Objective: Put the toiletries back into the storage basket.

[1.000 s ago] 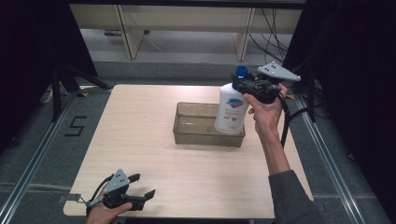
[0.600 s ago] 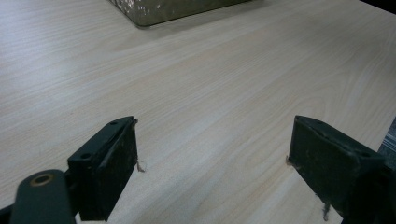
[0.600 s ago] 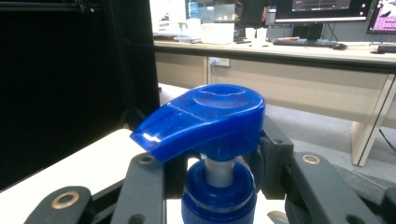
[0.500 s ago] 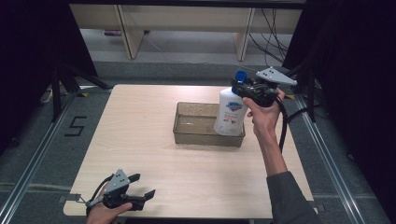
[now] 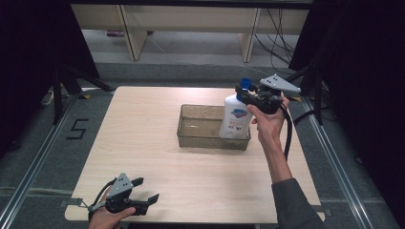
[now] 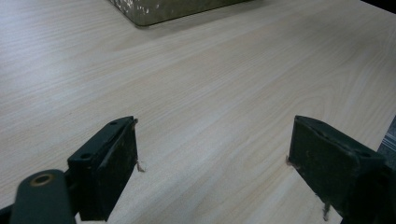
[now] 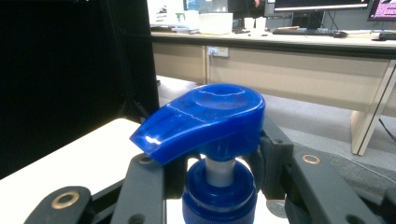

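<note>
Right tool (image 5: 249, 95) clamps the neck of a white soap pump bottle (image 5: 235, 119) w/ blue pump head (image 7: 205, 116), at the right end of the clear tray (image 5: 191, 138). Probably top-heavy, smooth plastic; neck grip suits. Left tool (image 5: 143, 202) wide open, near-left on the tabletop (image 5: 143, 124).

A tray (image 5: 200, 136) sits on the surface (image 5: 143, 124), right of centre and toward the far side. The pump bottle (image 5: 234, 119) stands at the tray's right end, apparently inside it, though its base is hidden. The right gripper (image 5: 248, 93) is at the bottle's neck, just under the pump head (image 7: 205, 116). The left gripper (image 5: 145, 191) lies at the near left edge, well apart from the tray.
</note>
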{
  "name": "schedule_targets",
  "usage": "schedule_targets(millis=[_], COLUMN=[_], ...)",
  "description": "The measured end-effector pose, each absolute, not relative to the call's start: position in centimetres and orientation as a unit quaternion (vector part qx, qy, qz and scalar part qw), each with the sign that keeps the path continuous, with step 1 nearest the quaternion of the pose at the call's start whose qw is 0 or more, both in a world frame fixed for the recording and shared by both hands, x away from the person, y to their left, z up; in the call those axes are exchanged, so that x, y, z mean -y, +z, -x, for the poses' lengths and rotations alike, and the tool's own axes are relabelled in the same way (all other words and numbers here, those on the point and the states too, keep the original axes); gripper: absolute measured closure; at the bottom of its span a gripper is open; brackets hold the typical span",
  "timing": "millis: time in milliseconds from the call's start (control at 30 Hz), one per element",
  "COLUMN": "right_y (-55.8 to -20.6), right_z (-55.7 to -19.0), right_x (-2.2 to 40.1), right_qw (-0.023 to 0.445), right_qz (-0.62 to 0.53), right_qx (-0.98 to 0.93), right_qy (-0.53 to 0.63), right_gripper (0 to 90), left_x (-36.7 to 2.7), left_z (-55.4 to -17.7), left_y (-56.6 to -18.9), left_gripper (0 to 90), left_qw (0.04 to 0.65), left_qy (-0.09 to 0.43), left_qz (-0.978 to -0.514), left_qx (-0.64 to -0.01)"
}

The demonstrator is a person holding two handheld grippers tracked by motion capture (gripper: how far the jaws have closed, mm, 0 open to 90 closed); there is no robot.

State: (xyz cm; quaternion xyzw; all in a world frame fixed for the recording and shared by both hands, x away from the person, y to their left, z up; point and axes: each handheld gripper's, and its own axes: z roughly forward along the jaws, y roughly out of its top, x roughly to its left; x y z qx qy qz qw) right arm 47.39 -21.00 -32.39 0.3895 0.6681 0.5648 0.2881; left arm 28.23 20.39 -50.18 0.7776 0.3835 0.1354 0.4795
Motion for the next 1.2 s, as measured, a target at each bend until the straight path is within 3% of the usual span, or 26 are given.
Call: schedule_targets(millis=[1200], right_y=[-34.4], right_z=[-46.7], right_x=[20.8], right_qw=[0.290], right_qz=[-0.391], right_qx=[-0.680], right_qy=[0.548], right_gripper=[61.2], left_x=[-20.3], left_z=[-28.2], left_y=[-50.3], left_gripper=[14.9], left_qw=[0.484], left_qy=[0.134], left_qz=[-0.775], left_qx=[-0.384])
